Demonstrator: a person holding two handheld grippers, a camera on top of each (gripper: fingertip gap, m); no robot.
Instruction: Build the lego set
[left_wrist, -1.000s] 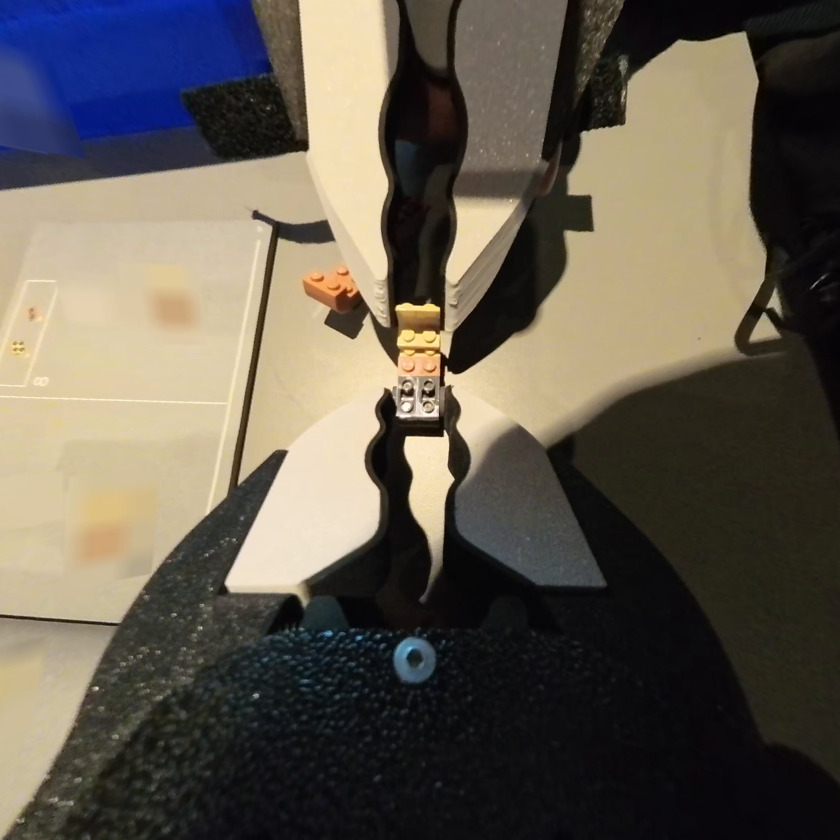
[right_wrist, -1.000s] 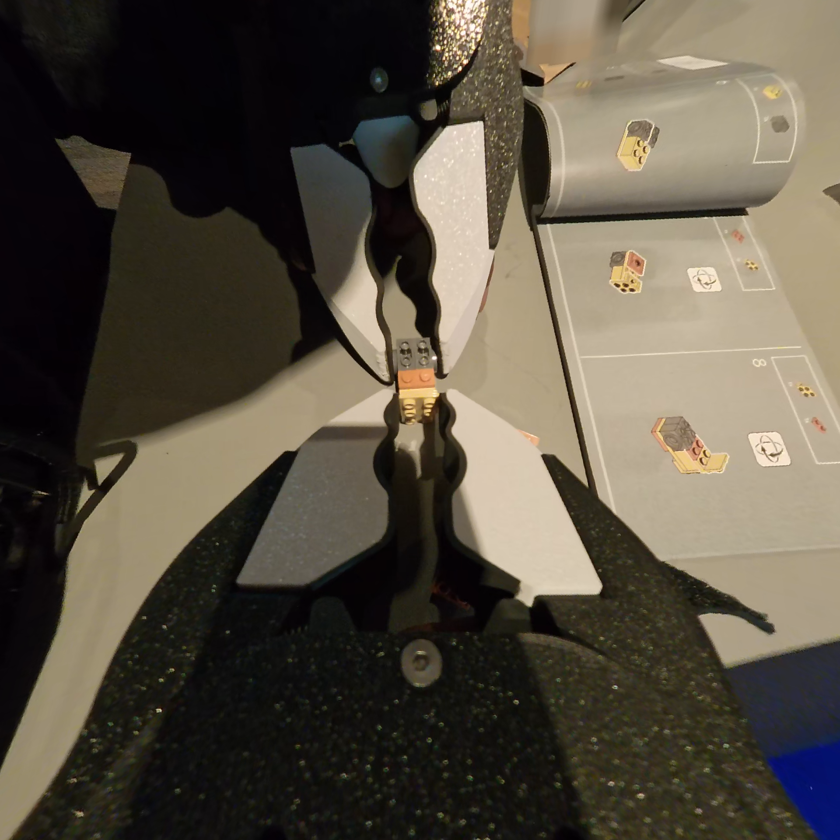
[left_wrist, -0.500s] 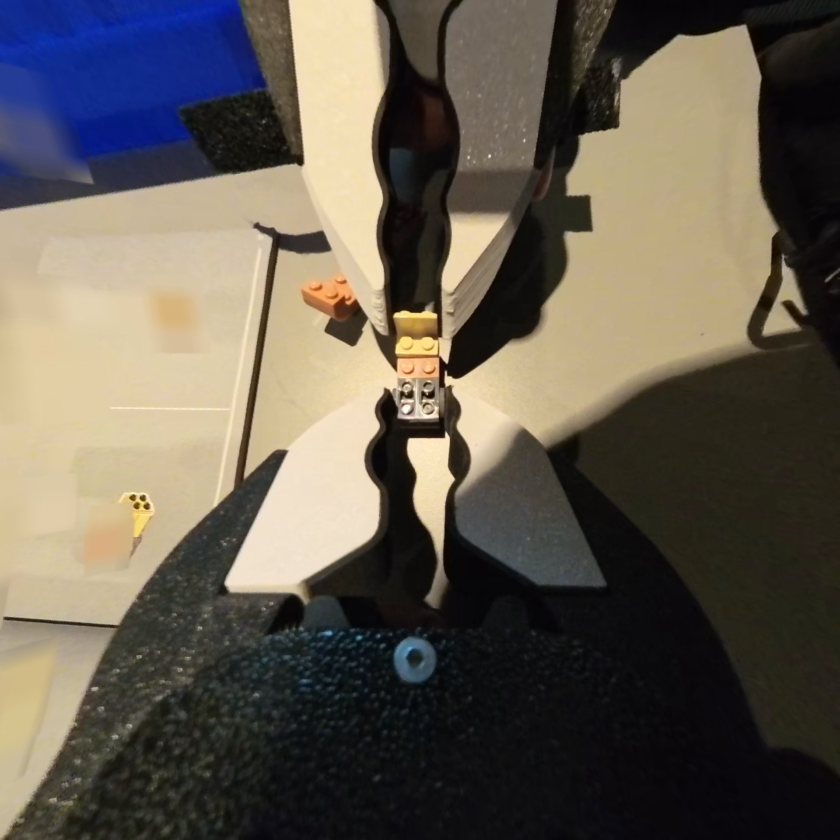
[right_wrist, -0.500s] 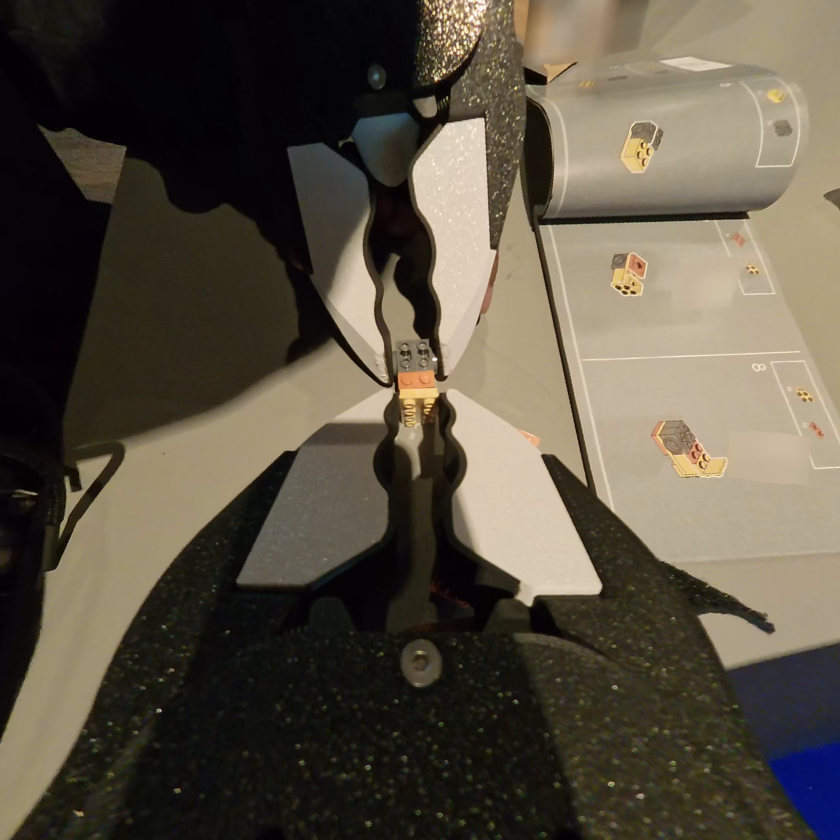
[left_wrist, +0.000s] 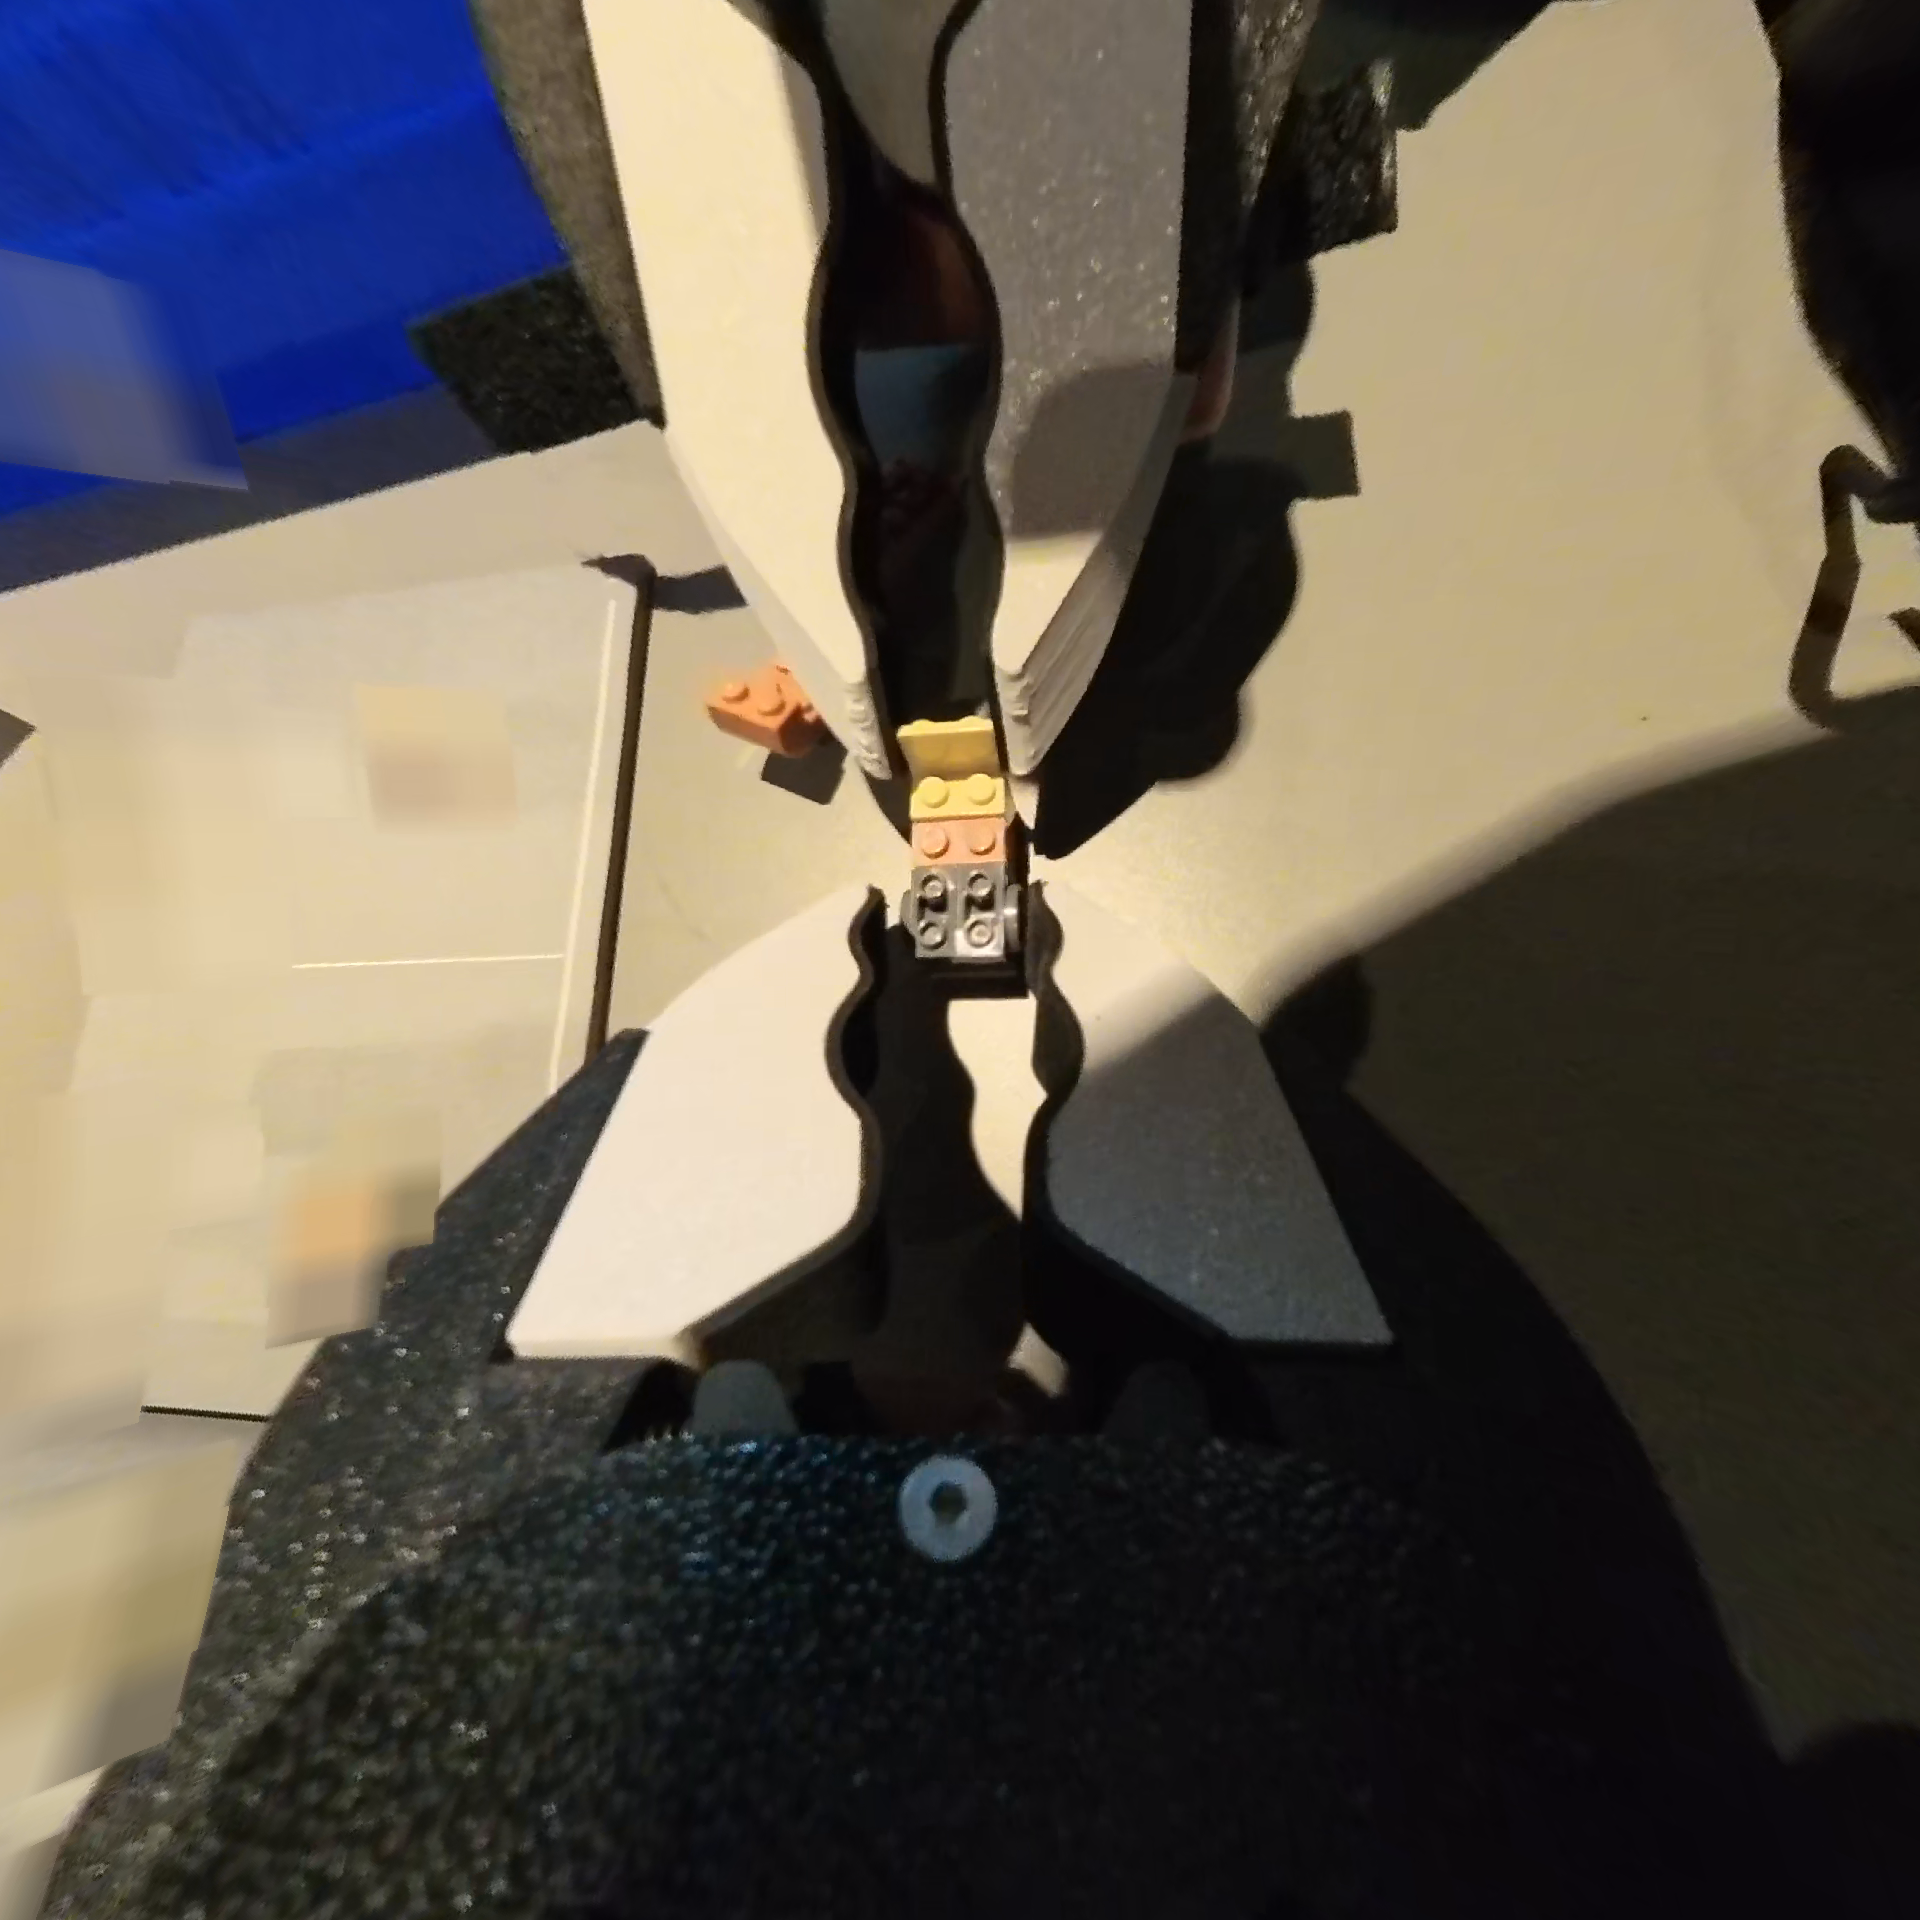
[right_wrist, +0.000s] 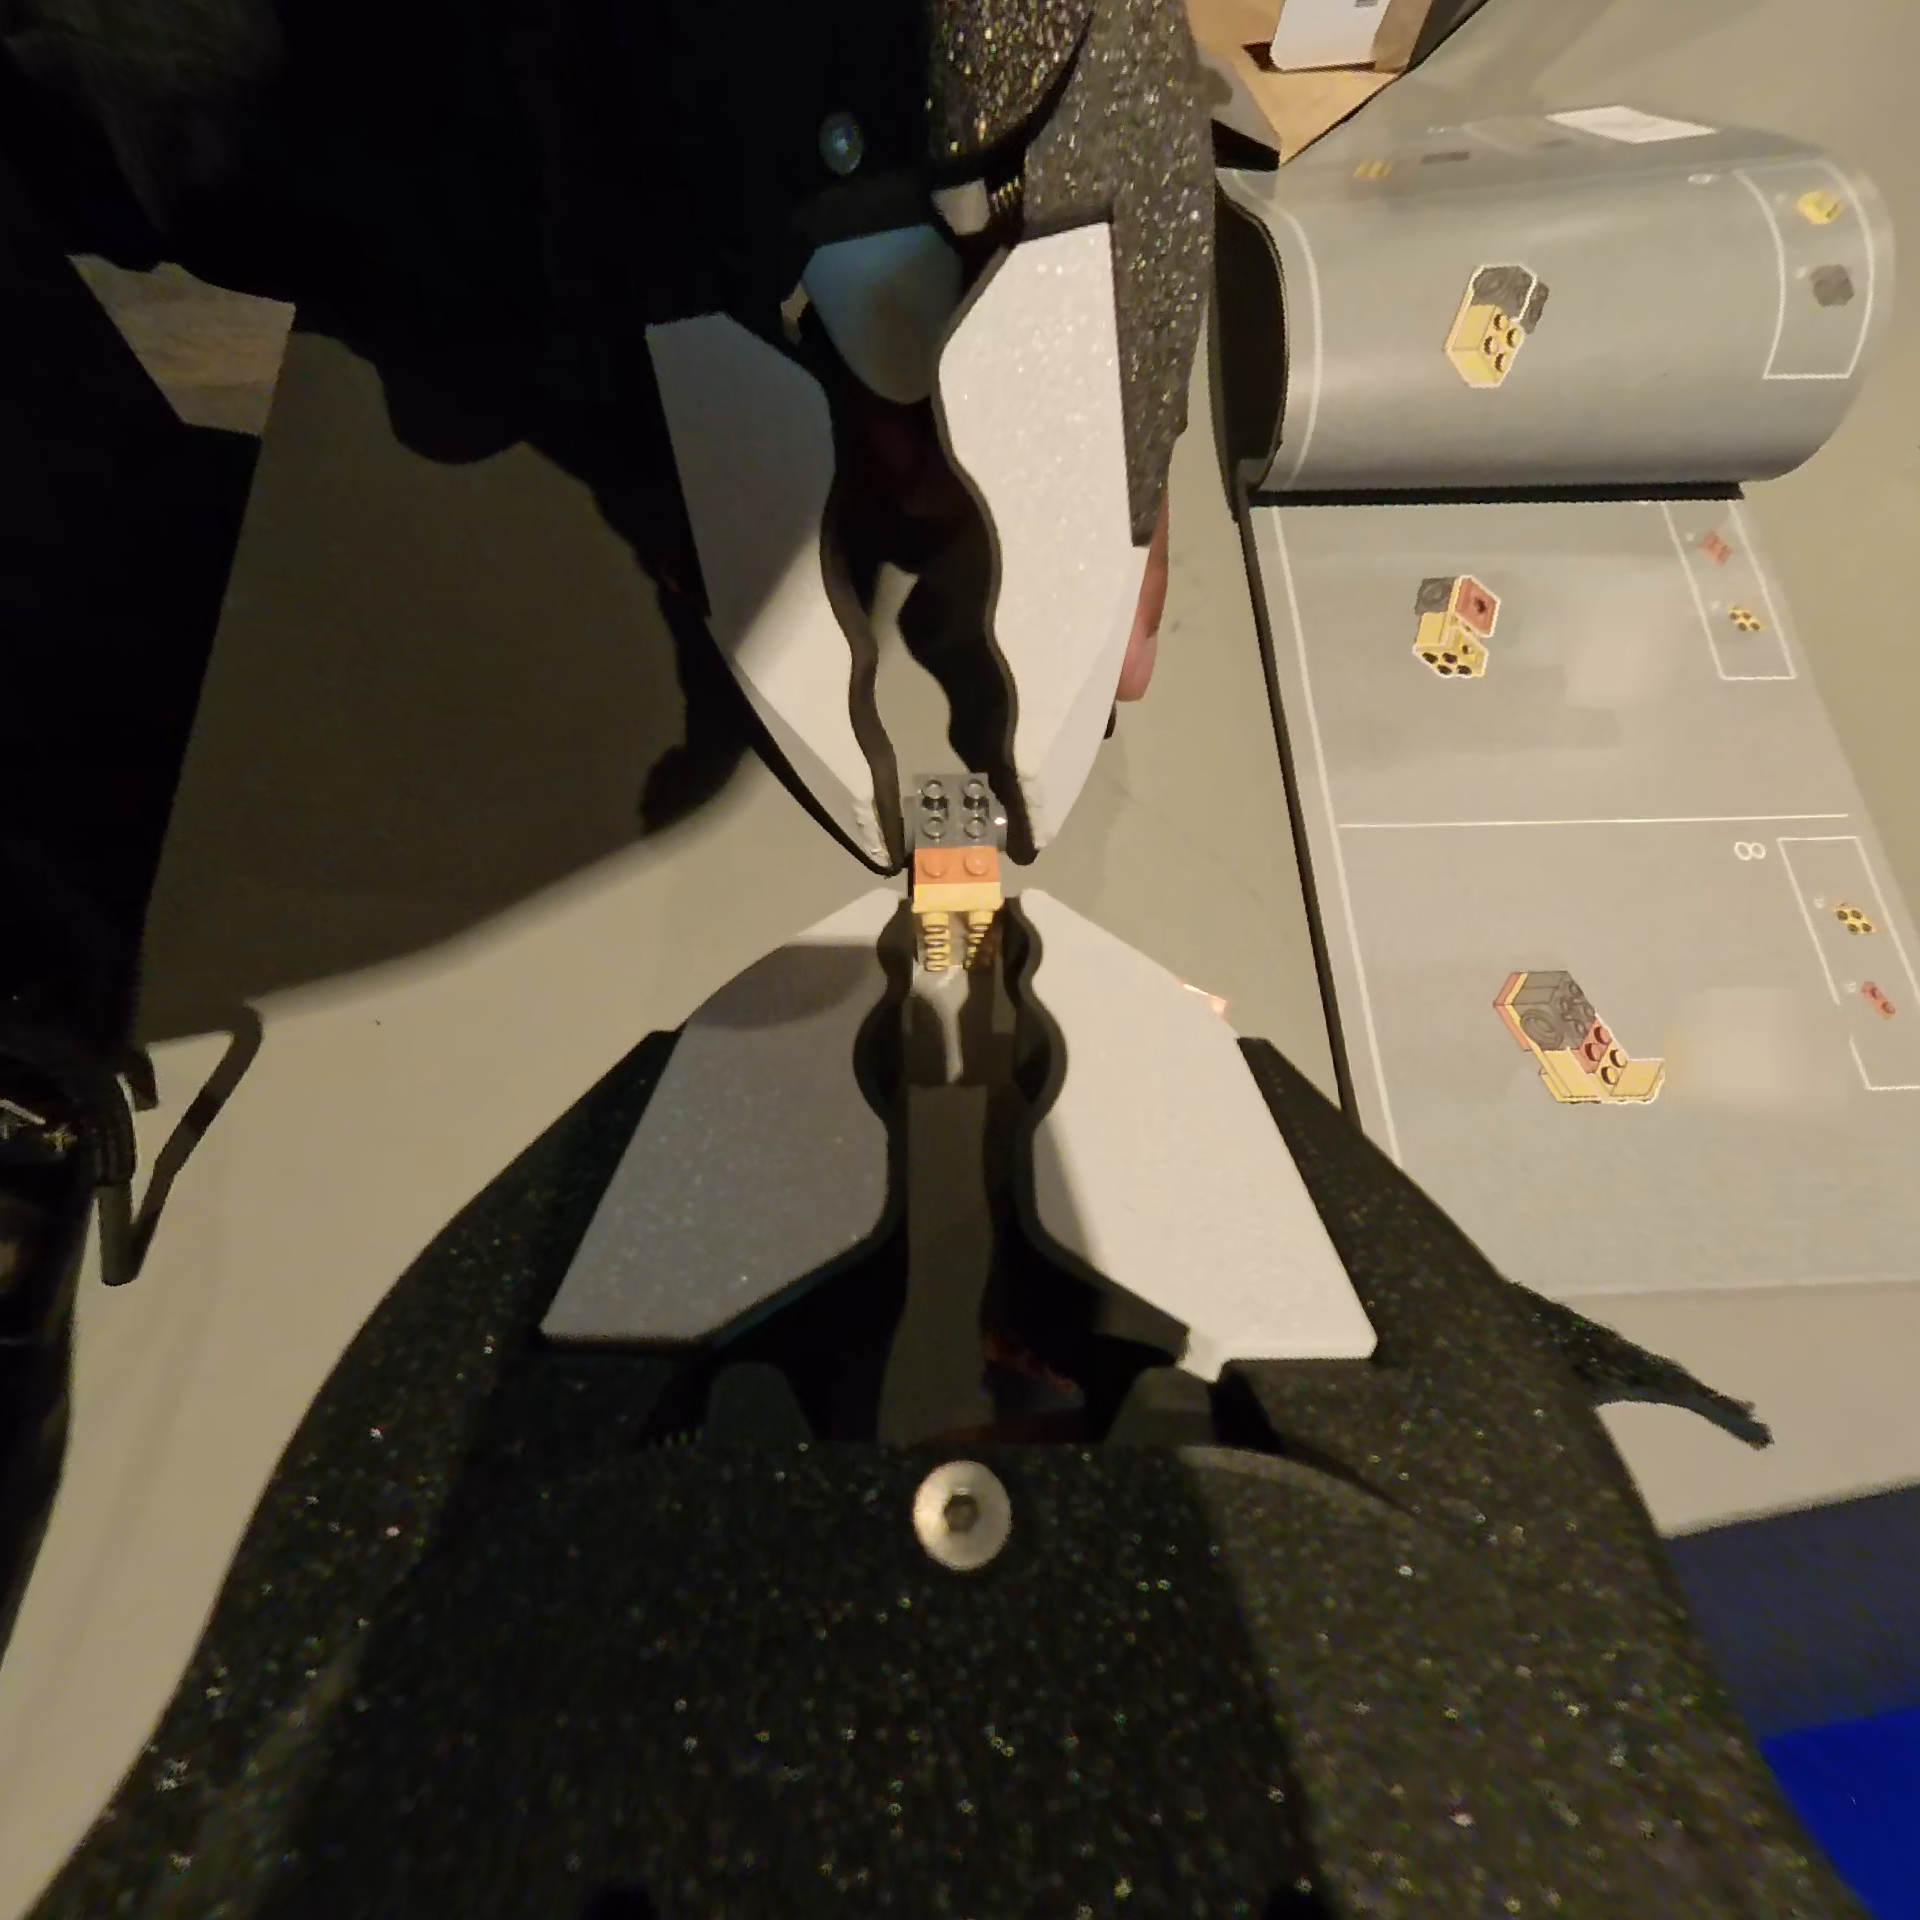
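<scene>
Instruction sheet (left_wrist: 436, 831) lies flat at left on the table (left_wrist: 1507, 727), and a loose orange brick (left_wrist: 764, 707) sits on the table just beside it, close behind the far gripper tips. At centre the lego assembly (left_wrist: 958, 852) hangs above the table between two facing grippers: left gripper (left_wrist: 961, 940) clamped on its dark grey end, right gripper (left_wrist: 951, 743) clamped on its tan end, orange layer in the gap between the two sets of tips. In the right wrist view the same assembly (right_wrist: 956, 862) spans both tips, with the sheet's far end curled into a roll (right_wrist: 1558, 332) at right.
</scene>
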